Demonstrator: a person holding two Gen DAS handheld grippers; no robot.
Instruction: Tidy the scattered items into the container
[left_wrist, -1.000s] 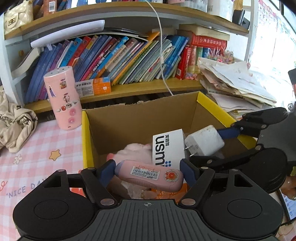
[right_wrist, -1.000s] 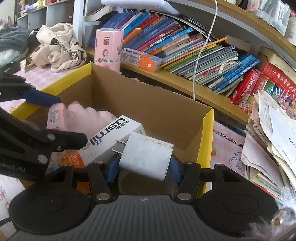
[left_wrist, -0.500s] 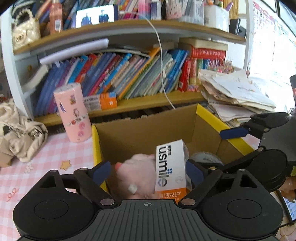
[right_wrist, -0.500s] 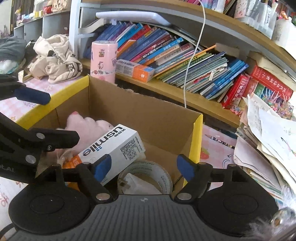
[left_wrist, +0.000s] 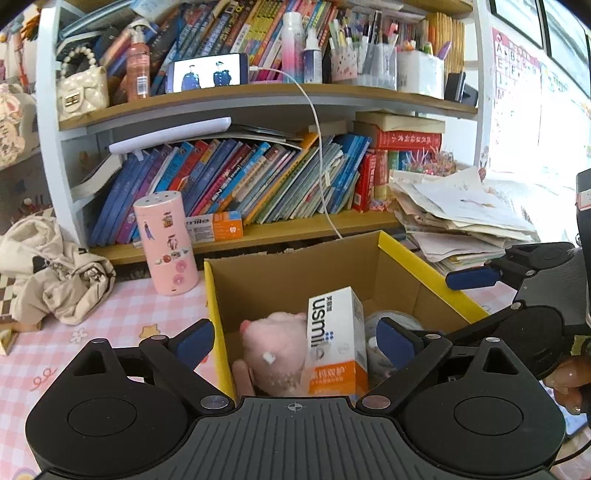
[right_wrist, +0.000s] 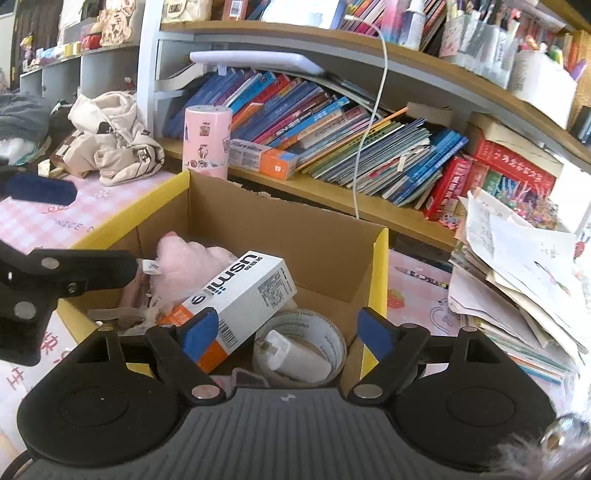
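The yellow-rimmed cardboard box (left_wrist: 295, 269) (right_wrist: 280, 229) holds a pink plush (left_wrist: 273, 350) (right_wrist: 188, 262), a white usmile carton (left_wrist: 334, 332) (right_wrist: 240, 291) and a tape roll (left_wrist: 395, 319) (right_wrist: 325, 332). A white charger (right_wrist: 295, 356) lies inside the roll. My left gripper (left_wrist: 295, 341) hovers over the box's near side, its jaws opening with nothing between them. My right gripper (right_wrist: 286, 328) hangs above the tape roll, its jaws also opening and holding nothing. The pink tube is hidden from view.
A pink sticker-covered canister (left_wrist: 166, 243) stands left of the box, beside a crumpled cloth (left_wrist: 55, 269). Shelves of books rise behind, with a white cable (left_wrist: 321, 166) hanging down to the box. A sloping stack of papers (left_wrist: 461, 221) crowds the right.
The left gripper let go of the pink tube and the right one dropped the white charger into the box. Both opened wide and drew back and up.
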